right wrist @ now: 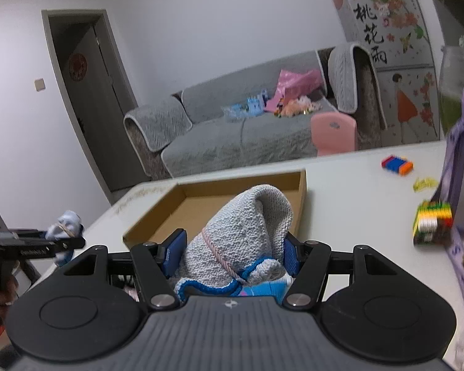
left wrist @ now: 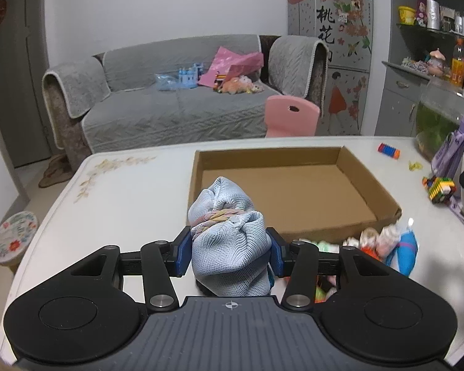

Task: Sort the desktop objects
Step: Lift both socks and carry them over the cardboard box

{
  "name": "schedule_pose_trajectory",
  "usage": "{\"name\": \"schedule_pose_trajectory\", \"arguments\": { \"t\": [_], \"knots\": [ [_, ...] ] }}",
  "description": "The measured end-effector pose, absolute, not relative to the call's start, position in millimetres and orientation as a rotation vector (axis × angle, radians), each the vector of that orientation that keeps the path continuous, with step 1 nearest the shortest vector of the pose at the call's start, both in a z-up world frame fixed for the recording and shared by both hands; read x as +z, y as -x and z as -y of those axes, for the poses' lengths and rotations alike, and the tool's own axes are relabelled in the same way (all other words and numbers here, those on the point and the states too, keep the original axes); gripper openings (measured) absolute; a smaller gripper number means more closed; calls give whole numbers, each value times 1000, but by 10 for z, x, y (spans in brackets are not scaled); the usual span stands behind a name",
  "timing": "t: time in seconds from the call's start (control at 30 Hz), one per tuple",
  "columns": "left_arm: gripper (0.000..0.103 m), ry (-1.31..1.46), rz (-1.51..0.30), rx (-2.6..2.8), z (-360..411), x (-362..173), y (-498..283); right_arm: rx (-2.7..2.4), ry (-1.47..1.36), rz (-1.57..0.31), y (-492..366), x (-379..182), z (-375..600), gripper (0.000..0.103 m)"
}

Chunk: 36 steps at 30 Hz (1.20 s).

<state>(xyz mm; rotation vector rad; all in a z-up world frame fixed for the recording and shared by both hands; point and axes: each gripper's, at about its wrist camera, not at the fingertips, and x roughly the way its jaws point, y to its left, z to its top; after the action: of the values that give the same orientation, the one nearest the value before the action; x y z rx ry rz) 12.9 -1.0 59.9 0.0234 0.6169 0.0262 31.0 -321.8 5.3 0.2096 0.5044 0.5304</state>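
My left gripper [left wrist: 230,252] is shut on a rolled pale blue mesh sock bundle [left wrist: 229,232], held above the white table [left wrist: 123,204] just in front of an open cardboard box [left wrist: 294,191]. My right gripper [right wrist: 232,253] is shut on a grey knitted sock bundle [right wrist: 247,228] with blue trim, also lifted near the box [right wrist: 219,201]. In the right wrist view the left gripper [right wrist: 62,241] with its blue bundle [right wrist: 65,224] shows at the far left. More small rolled bundles and soft toys [left wrist: 386,244] lie on the table to the right of the left gripper.
A striped block [left wrist: 388,150], a yellow piece [left wrist: 415,165] and a multicoloured brick model [left wrist: 439,187] lie at the table's right, by a purple bag [left wrist: 454,151]. Behind the table stand a pink chair [left wrist: 290,116] and a grey sofa [left wrist: 170,105].
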Motion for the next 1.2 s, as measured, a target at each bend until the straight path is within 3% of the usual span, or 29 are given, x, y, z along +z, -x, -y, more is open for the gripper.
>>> {"name": "schedule_pose_trajectory", "arguments": {
  "t": [0.57,0.97,1.2],
  "knots": [
    [55,10,-601,-9,65,524,-1179,562,-194,-415,-922,369,2912,59],
    [55,26,-658,-34,144,277,-1872,571,-176,-566,-1428,-66,2542,59],
    [55,53,-727,-51,59,31,-2197,552,-113,-639,-1705,-49,2148,59]
  ]
}}
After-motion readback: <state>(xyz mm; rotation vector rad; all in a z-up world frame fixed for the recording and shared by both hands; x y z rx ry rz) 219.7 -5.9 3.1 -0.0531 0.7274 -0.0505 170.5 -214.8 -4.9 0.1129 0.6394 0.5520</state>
